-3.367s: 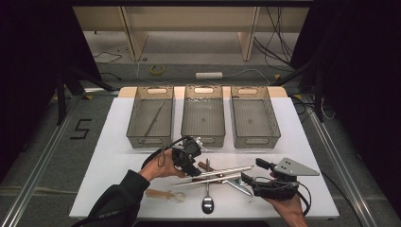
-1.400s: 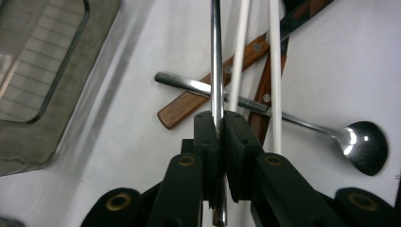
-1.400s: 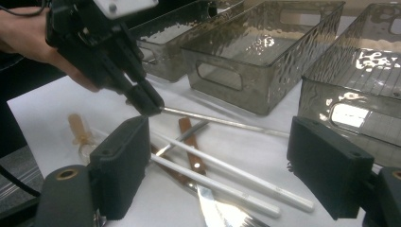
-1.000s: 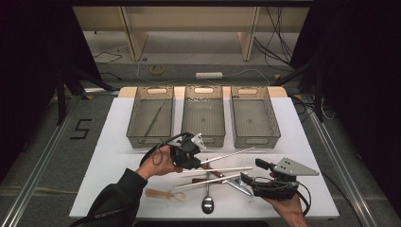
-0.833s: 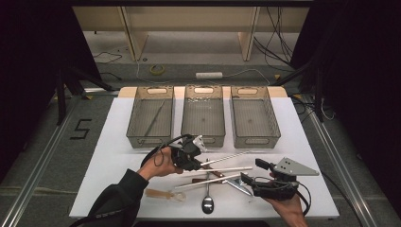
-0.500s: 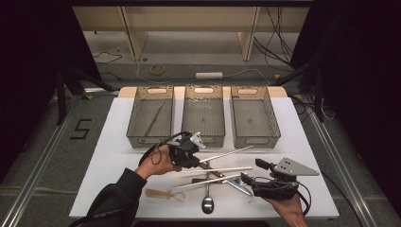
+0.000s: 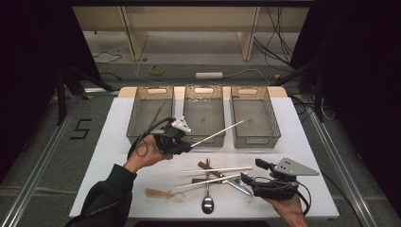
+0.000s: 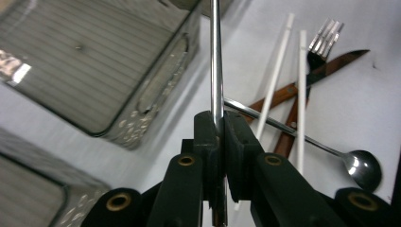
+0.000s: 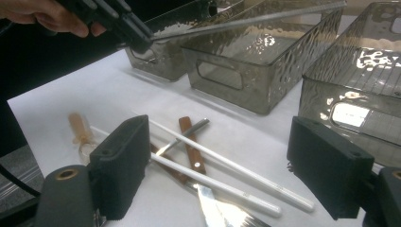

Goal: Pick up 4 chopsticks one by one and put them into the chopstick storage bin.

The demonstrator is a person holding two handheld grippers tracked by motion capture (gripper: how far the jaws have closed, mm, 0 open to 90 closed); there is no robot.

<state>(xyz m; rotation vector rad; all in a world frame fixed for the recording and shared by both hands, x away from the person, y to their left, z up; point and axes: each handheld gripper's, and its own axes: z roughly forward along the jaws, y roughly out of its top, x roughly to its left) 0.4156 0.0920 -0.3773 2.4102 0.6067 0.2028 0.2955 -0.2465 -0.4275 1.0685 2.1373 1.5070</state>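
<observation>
Chopstick point(image 7: 218, 133), metal: we see it clenched at one end in left gripper point(image 7: 185, 145), raised off the table, far end slanting over the middle bin point(image 7: 204, 116). In left gripper view the stick point(image 8: 216, 61) runs between the pressed pads; its far end is cut off at the top edge.

Right gripper point(image 7: 250, 181): jaws released wide, nothing between, low over table nr the cutlery pile. Left bin point(image 7: 150, 113) has a thin grey item inside, too faint to ID. Pale item point(image 7: 163, 194) nr front edge, can't make out what.

Surface: white table point(image 7: 113, 156), dark floor w/ a "5" mark point(image 7: 80, 128), cables and tape roll point(image 7: 157, 69) beyond.

Containers: three smoky clear bins in a row at back; middle and right bin point(image 7: 253, 116) look bare.

Loose on table: two white sticks point(image 7: 217, 169), spoon point(image 7: 207, 201), fork point(image 8: 324, 35), brown-handled knives point(image 9: 191, 151), crossed in a pile.
</observation>
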